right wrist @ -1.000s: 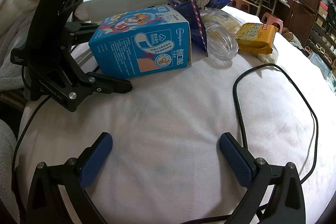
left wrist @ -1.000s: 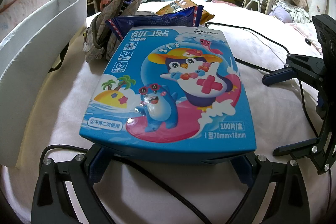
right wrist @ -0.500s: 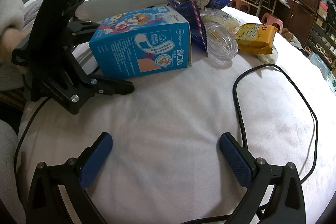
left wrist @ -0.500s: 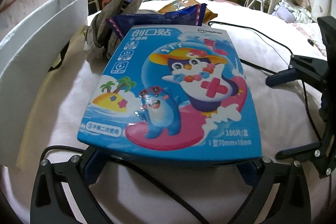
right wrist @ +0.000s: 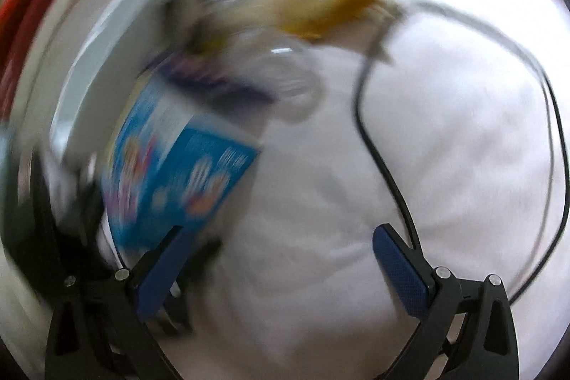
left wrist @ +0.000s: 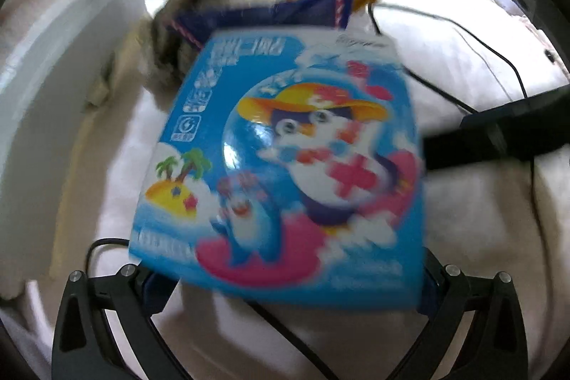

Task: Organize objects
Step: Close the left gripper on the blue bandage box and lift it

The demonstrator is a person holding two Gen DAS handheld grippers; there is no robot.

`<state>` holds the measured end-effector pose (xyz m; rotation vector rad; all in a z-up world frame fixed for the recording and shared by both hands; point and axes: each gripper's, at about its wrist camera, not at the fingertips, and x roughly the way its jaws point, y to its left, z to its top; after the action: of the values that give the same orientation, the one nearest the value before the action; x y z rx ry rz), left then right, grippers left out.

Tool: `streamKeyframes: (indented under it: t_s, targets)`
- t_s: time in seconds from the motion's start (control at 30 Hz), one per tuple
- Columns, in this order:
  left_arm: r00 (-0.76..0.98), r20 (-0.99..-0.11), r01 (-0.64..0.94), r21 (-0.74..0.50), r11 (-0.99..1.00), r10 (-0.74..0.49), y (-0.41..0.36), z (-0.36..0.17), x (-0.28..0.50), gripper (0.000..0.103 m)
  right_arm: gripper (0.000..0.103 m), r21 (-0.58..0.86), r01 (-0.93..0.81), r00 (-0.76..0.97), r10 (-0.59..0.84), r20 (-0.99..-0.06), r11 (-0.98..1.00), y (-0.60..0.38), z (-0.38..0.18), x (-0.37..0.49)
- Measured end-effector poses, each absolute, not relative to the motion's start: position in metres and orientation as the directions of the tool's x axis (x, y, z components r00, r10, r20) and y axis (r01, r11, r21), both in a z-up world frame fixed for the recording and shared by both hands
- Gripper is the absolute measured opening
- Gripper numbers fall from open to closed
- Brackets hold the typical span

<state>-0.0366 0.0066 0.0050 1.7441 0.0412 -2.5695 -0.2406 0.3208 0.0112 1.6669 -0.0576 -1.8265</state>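
The blue plaster box (left wrist: 285,166), clamped in the left gripper (left wrist: 288,284), has been raised, apparently toward the white bin (left wrist: 67,66); the right gripper (right wrist: 285,269) is held spread, empty.

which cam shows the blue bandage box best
Left wrist view: the blue bandage box fills the frame, penguin artwork readable despite mild blur, gripped by the left gripper. Right wrist view shows it only as a smeared blue shape at far left.

Box (left wrist: 285,166) before pouch (left wrist: 263,16), seemingly
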Motion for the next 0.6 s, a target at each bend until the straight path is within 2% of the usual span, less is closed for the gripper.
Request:
streamKeyframes:
  t_s: [0.1,0.13,0.23,0.3,0.37,0.6]
  targets:
    - [-0.323,-0.944,0.088,-0.101,-0.991,0.067,-0.012,0.011,-0.044,0.095,0.103,0.411,0.229,0.087,-0.402,-0.911,-0.882,0.311,0.006,-0.261]
    - [-0.331,-0.940,0.117,-0.130,-0.985,0.085,-0.019,0.014,-0.043,0.088,0.103,0.400,0.214,0.103,-0.387,-0.916,-0.891,0.308,0.005,-0.263]
    - [-0.345,-0.925,0.182,-0.234,-0.955,0.161,-0.038,0.021,-0.037,0.088,0.101,0.391,0.220,0.105,-0.377,-0.920,-0.894,0.307,0.005,-0.261]
    - [-0.348,-0.913,0.220,-0.300,-0.928,0.212,-0.048,0.026,-0.033,0.088,0.086,0.388,0.224,0.109,-0.373,-0.922,-0.894,0.310,0.008,-0.260]
    - [-0.370,-0.895,0.246,-0.352,-0.903,0.248,-0.058,0.033,-0.028,0.088,0.076,0.424,0.182,0.115,-0.409,-0.905,-0.887,0.319,0.012,-0.260]
    - [-0.435,-0.871,0.225,-0.349,-0.910,0.227,-0.059,0.054,-0.017,0.087,0.075,0.639,0.091,0.025,-0.640,-0.768,-0.764,0.335,0.044,-0.250]
